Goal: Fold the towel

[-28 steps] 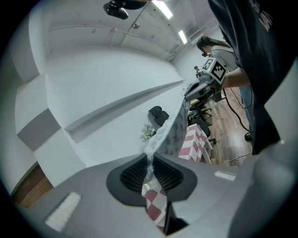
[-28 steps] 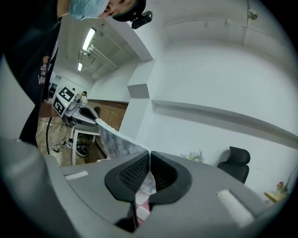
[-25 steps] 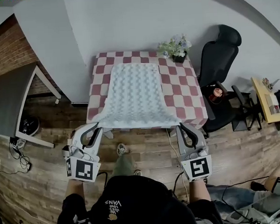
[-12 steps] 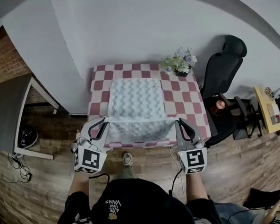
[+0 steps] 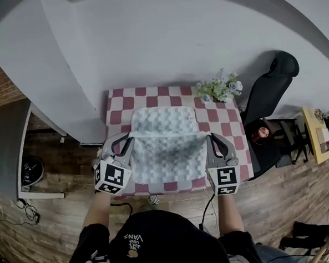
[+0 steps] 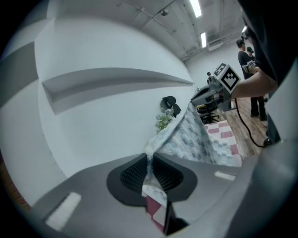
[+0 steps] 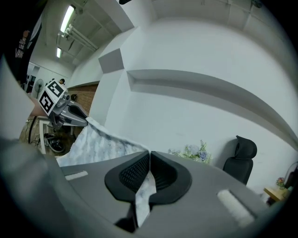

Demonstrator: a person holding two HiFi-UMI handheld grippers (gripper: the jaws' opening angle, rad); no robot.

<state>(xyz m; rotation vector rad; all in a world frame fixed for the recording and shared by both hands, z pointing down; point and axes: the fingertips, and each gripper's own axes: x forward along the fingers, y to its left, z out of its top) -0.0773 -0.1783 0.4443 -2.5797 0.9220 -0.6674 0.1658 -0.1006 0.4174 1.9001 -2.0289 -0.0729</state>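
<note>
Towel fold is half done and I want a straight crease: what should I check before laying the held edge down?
1. Left tool pinches a towel corner: ok.
2. Right tool pinches the other corner: ok.
3. Held edge runs straight between the tools: ok.
4. Held edge lined up with the far edge: not ok, it is short of it.
5. Layer underneath lies smooth: cannot tell, it is covered.
6. Flowers stand apart from the towel: ok.
</note>
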